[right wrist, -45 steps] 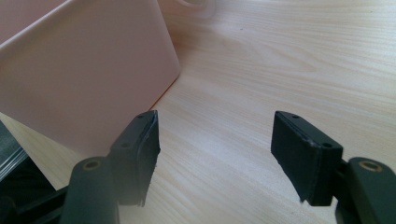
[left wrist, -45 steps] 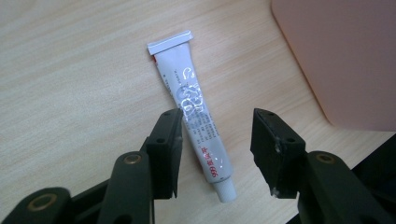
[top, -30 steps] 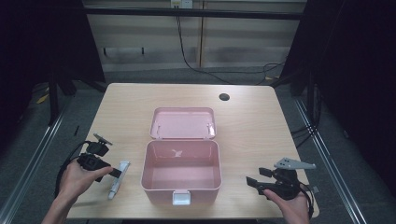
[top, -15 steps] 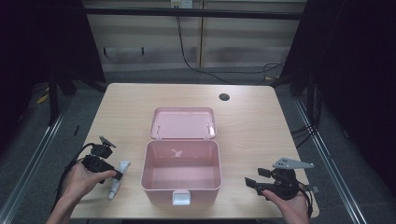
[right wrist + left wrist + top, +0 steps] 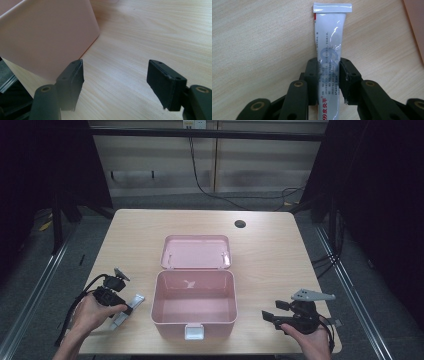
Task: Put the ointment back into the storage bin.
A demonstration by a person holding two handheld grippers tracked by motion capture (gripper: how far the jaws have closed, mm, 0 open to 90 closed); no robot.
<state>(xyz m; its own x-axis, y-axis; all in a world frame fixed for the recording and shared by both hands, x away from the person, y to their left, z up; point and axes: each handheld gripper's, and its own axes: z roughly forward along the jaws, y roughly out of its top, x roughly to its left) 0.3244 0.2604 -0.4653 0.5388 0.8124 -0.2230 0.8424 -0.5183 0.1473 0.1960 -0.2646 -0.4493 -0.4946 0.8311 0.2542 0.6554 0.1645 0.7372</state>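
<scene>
High view: we see a pink box [image 5: 194,303] sitting near the front edge of the worktop [image 5: 270,250], its lid [image 5: 196,252] thrown back flat behind it, so the inside is open from above and ready to take something. Left of the box, just beside its wall, lies a white tube [image 5: 128,306], and our left hand-held gripper [image 5: 120,307] is down on it, low and angled toward the box, which is why we judge the tube is meant to go in. Our right hand-held gripper [image 5: 270,315] hovers off the box's front right corner, pointing at it, apart from it, likely parked there to steady the box if needed. A small dark hole [image 5: 240,224] sits far back on the worktop. Left gripper view: the tube [image 5: 330,62] lies flat on the wood, crimped end away from us; the jaws have just been closing and now both pads press its sides near the middle, so this hand-held gripper [image 5: 329,80] is clenched on the tube, not yet lifted as far as we can tell. Gripping mid-body keeps it balanced. Right gripper view: the right hand-held gripper [image 5: 115,80] is released, jaws standing apart with bare wood between them, the box wall [image 5: 47,37] ahead to the left.
</scene>
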